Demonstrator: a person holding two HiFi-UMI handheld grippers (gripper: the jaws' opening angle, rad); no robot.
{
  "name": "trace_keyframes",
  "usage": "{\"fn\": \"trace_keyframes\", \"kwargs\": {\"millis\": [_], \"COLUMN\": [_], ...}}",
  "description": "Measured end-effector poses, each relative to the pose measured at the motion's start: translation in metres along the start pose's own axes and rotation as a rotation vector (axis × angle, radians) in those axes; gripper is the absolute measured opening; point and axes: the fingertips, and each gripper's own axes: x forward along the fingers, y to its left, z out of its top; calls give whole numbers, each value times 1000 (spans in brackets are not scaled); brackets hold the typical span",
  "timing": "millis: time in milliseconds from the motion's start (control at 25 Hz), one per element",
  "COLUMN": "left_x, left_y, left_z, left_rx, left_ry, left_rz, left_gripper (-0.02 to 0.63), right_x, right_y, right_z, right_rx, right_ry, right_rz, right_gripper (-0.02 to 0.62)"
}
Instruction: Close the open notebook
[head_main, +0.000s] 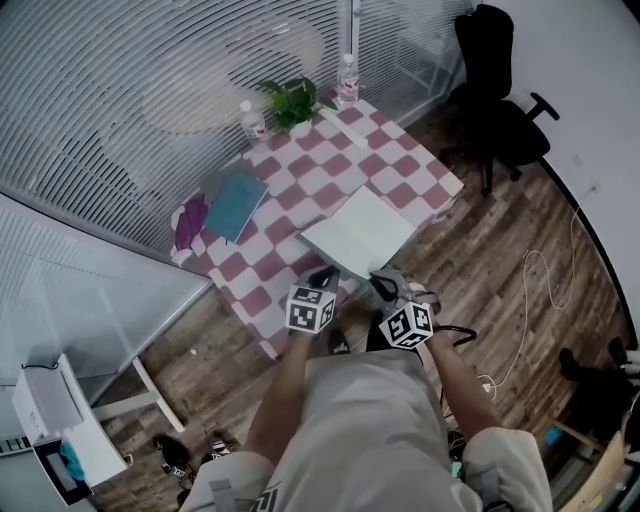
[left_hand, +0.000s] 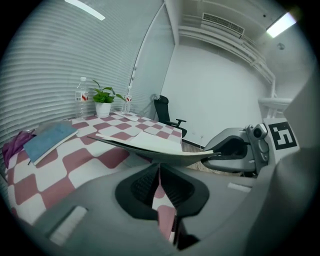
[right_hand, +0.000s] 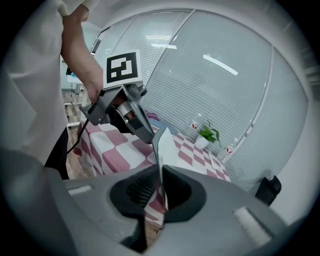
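Only right gripper view shows right gripper (right_hand: 161, 176) jaws clamping notebook (right_hand: 166, 148) edge.

The person stands at the near edge of the notebook (head_main: 358, 232), both arms reaching forward and down, side by side. The left forearm (head_main: 285, 385) ends in the left tool (head_main: 323, 275), which is angled down at the notebook's near left corner. Its jaws are drawn almost together, with only a thin slit between them and nothing in it. The right forearm (head_main: 460, 385) carries the right tool (right_hand: 161, 172) to the notebook's near right corner, also tilted down. Its jaws pinch a thin leaf of the notebook, which stands edge-on between them. The two tools sit close together, tips apart.
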Motion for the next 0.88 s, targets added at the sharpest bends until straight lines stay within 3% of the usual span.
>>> {"fn": "trace_keyframes", "kwargs": {"millis": [480, 880], "left_x": [26, 63], "left_y": [-22, -22], "left_z": [51, 65], "left_rx": [54, 56], "left_ry": [-62, -34], "left_rz": [-38, -48], "left_gripper": [11, 11], "right_x": [-11, -9], "right_y": [-36, -75], "right_z": [-12, -37], "right_rx": [94, 153], "right_ry": [-25, -18], "right_rz": [-63, -85], "right_gripper": [26, 26]}}
